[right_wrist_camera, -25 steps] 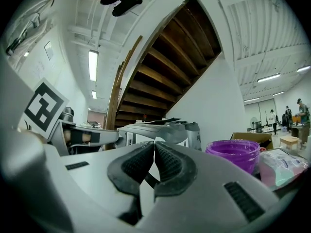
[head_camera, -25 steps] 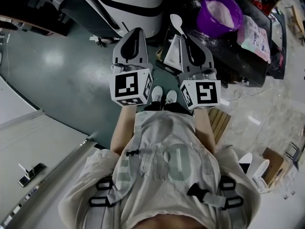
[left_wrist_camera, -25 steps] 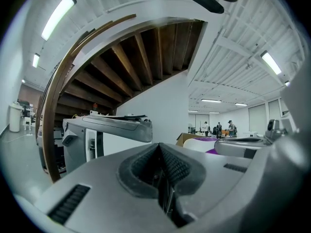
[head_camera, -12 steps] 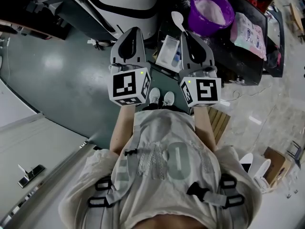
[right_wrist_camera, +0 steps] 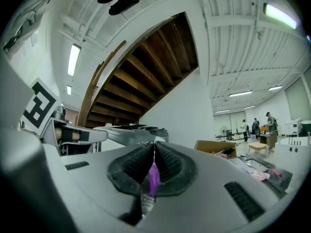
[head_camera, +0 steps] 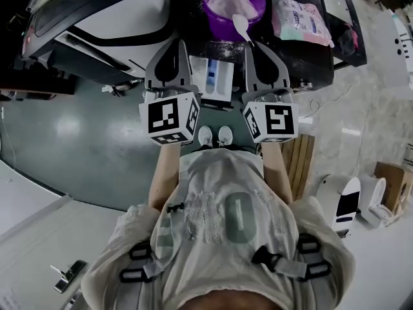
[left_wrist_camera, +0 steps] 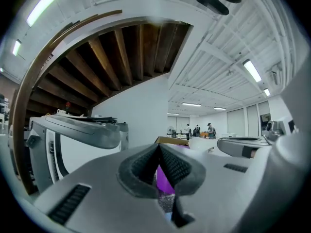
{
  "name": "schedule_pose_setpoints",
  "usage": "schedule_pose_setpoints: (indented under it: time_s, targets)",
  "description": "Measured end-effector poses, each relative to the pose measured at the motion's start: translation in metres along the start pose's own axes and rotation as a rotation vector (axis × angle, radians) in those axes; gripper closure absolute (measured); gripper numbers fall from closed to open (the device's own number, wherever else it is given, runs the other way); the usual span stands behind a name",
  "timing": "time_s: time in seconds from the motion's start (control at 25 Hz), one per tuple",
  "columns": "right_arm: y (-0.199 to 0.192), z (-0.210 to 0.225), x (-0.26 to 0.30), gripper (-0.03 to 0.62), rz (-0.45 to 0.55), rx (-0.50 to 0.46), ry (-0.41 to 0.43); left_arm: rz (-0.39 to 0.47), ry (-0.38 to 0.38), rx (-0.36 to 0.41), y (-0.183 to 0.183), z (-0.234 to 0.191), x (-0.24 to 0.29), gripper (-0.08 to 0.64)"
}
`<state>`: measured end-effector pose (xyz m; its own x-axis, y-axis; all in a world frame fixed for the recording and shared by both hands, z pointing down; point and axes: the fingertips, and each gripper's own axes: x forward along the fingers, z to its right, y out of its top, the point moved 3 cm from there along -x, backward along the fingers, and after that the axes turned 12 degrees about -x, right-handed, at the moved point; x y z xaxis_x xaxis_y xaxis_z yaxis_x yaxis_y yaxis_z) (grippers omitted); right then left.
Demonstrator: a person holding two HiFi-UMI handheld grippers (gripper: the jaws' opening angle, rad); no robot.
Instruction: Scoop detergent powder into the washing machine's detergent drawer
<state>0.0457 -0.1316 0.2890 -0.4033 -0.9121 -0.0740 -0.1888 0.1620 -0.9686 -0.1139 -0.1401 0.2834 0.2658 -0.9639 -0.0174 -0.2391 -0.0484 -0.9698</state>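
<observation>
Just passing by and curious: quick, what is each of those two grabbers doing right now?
Left gripper: jaws shut, empty.
Right gripper: jaws shut on the white scoop.

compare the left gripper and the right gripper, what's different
The right gripper is shut on a white spoon whose bowl lies at the rim of the purple bucket; the left gripper is shut on nothing. The left gripper is nearer the washing machine. Both point forward, flanking the detergent drawer.
</observation>
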Motion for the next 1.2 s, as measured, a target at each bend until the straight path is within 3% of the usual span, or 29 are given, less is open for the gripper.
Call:
schedule_pose_setpoints:
  time_s: [0.4,0.8,1.2]
  targets:
    - [-0.01,0.043,-0.026,0.583,-0.027,0.009,-0.133,-0.018,-0.101,0.022,-0.004,0.038,0.02,0.54]
    - [-0.019,0.056,-0.018,0.583,-0.042,0.027,-0.146,-0.04,-0.106,0.019,-0.01,0.041,0.038,0.54]
    - [-0.027,0.079,0.025,0.583,-0.043,0.035,-0.144,-0.047,-0.097,0.01,-0.011,0.028,0.086,0.54]
